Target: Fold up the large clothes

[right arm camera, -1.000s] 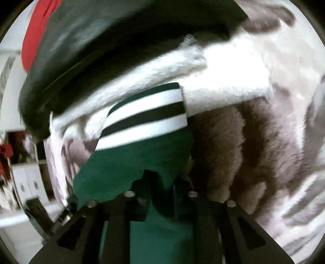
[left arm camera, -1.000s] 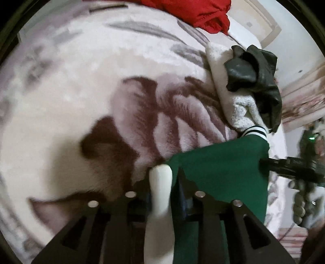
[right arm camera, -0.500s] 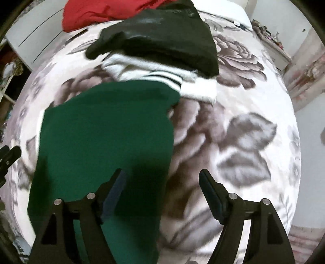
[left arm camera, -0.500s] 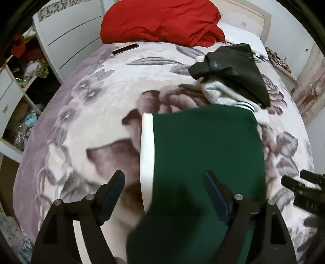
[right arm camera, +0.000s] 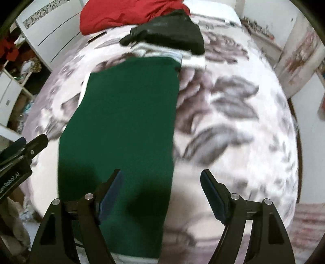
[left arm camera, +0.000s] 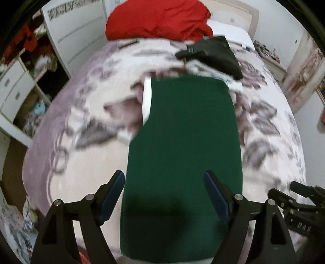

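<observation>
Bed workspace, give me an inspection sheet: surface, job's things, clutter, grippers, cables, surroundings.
Surface: bed with floral blanket, blurred.
Job's things: green garment lies flat in a long folded strip, white trim showing along its left edge.
Clutter: red garment heaped at the far end; black garment on a white fuzzy one, beyond the green garment's far end.
Grippers: left gripper open, empty, above the green garment; right gripper open, empty.
Cables: nothing seen.
Surroundings: white drawers and cluttered shelves at left.
</observation>
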